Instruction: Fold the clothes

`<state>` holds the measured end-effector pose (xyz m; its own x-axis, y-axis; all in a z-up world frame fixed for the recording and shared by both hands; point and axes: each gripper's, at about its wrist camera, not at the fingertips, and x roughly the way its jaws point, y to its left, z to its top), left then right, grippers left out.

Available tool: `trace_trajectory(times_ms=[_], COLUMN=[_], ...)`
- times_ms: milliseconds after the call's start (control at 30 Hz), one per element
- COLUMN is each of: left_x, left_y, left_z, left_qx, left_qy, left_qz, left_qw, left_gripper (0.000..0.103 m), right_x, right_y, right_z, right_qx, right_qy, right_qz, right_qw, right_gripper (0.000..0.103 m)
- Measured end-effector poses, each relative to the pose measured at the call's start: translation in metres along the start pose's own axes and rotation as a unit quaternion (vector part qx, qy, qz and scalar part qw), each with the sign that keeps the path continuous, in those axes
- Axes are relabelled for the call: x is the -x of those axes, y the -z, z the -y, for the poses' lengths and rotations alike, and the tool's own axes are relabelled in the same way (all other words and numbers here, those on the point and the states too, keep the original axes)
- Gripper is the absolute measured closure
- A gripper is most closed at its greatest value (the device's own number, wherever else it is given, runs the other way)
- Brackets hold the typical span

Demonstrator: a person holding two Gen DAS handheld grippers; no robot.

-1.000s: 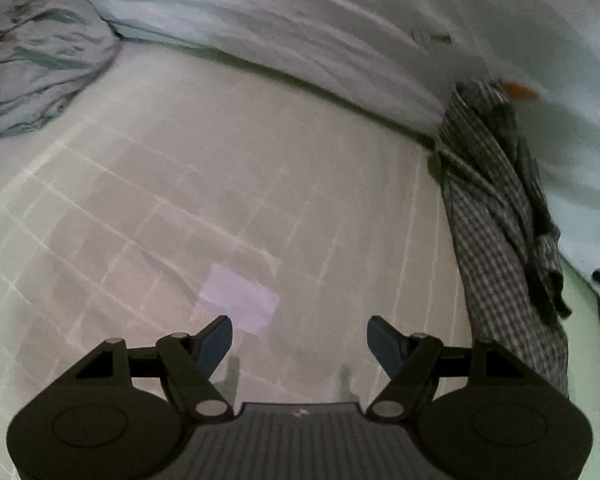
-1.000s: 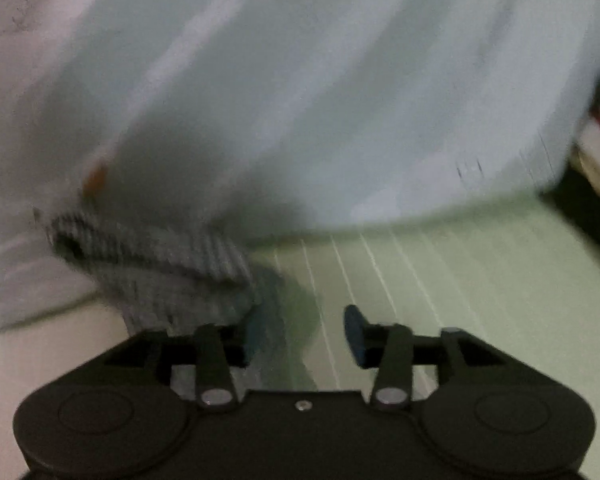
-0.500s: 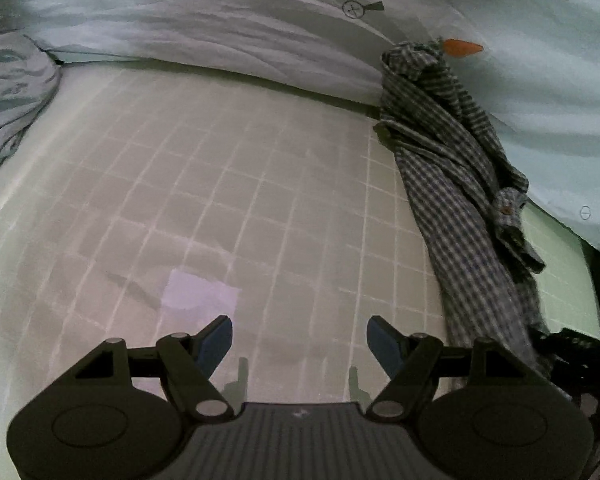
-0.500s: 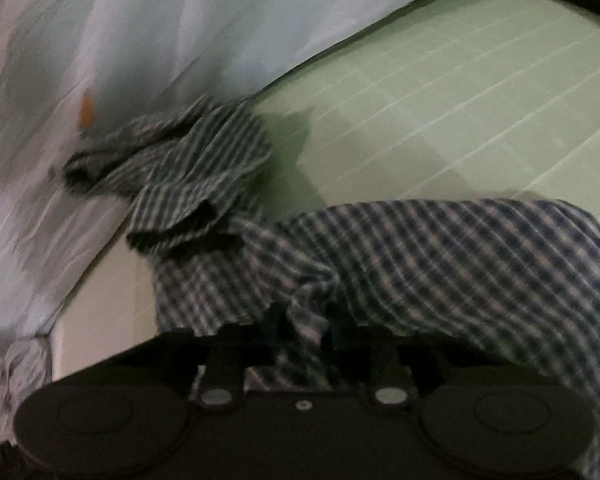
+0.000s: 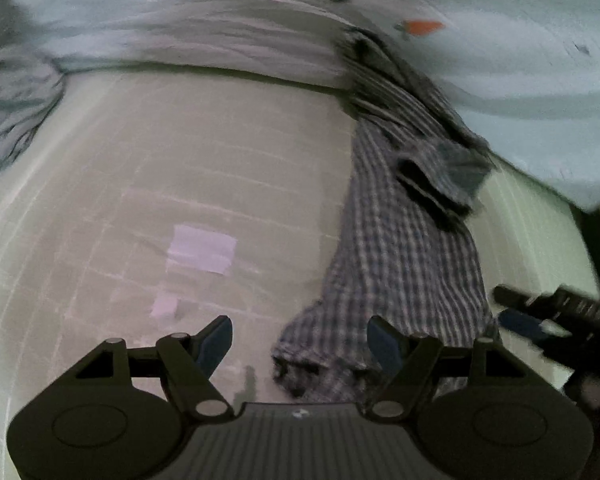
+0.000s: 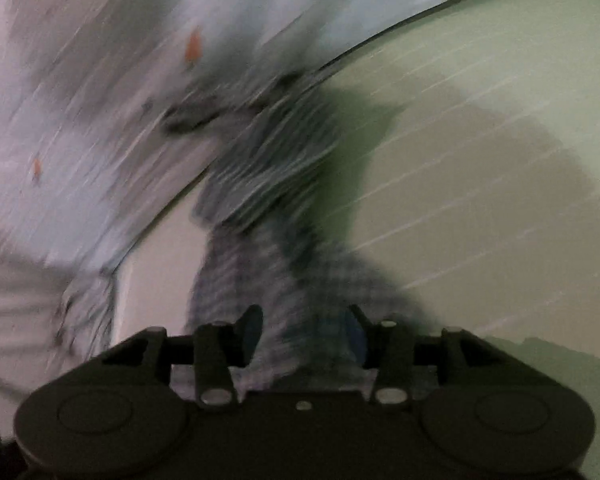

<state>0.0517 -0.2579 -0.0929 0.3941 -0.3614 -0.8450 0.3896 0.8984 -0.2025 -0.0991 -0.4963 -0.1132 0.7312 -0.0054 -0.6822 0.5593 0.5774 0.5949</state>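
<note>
Left claw (image 5: 300, 342): jaws wide apart, nothing between them; low over the bed, just beside the shirt's near edge.
Right claw (image 6: 302, 334): jaws parted, checked cloth lying between the blue pads; view heavily blurred, cannot tell if they pinch it. In the left view it sits at the shirt's right edge (image 5: 540, 320).
Shirt (image 5: 400, 248): blue-white check, bunched in a long strip running from the near edge of the bed up to the sheet; crumpled fold at mid-length.
Bed (image 5: 180, 160): pale grid-lined cover, greenish on the right side.
Sheet (image 5: 220, 20): pale blue, rumpled, along the far side; orange mark (image 5: 422, 26) near the shirt's far end.
Grey cloth (image 5: 12, 108): heaped at far left.
</note>
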Motion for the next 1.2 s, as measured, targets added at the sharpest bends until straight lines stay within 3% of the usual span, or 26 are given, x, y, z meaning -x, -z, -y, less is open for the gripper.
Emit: trace_trajectory(times_ms=[167, 233, 433, 567, 667, 767, 833, 1033, 1133, 1200], left_x=[-0.007, -0.011, -0.038, -0.056, -0.052, -0.039, -0.028, -0.001, 0.002, 0.003], left_y=[0.008, 0.011, 0.026, 0.031, 0.020, 0.004, -0.005, -0.034, -0.040, -0.041], left_z=[0.040, 0.058, 0.118, 0.133, 0.122, 0.098, 0.077, -0.011, -0.047, -0.050], left_qx=[-0.061, -0.090, -0.227, -0.271, -0.237, -0.174, -0.130, 0.017, 0.061, 0.057], left_qy=[0.006, 0.009, -0.023, -0.059, -0.055, -0.039, -0.050, -0.093, -0.079, -0.050], left_qz=[-0.003, -0.004, -0.010, 0.003, 0.014, 0.032, 0.050, 0.086, 0.075, 0.069], left_qw=[0.9981, 0.9959, 0.9736, 0.9608, 0.9698, 0.9834, 0.9890, 0.9918, 0.9922, 0.9947], left_gripper=[0.028, 0.028, 0.027, 0.029, 0.051, 0.070, 0.086, 0.093, 0.093, 0.093], right_x=[0.036, 0.046, 0.044, 0.043, 0.042, 0.035, 0.031, 0.025, 0.020, 0.016], right_y=[-0.004, -0.006, -0.023, -0.035, -0.042, -0.039, -0.037, -0.027, -0.023, -0.020], right_z=[0.034, 0.045, 0.058, 0.067, 0.073, 0.071, 0.071, 0.061, 0.056, 0.052], right_qx=[0.001, 0.004, 0.014, 0.020, 0.025, 0.022, 0.019, 0.005, -0.004, -0.009], right_qy=[0.103, 0.123, 0.136, 0.145, 0.150, 0.149, 0.148, 0.145, 0.142, 0.144], right_qz=[0.029, 0.035, 0.036, 0.037, 0.037, 0.028, 0.022, 0.025, 0.028, 0.032], right_qw=[0.994, 0.992, 0.990, 0.989, 0.988, 0.988, 0.989, 0.989, 0.989, 0.989], right_gripper=[0.036, 0.032, 0.029, 0.028, 0.028, 0.028, 0.028, 0.028, 0.029, 0.028])
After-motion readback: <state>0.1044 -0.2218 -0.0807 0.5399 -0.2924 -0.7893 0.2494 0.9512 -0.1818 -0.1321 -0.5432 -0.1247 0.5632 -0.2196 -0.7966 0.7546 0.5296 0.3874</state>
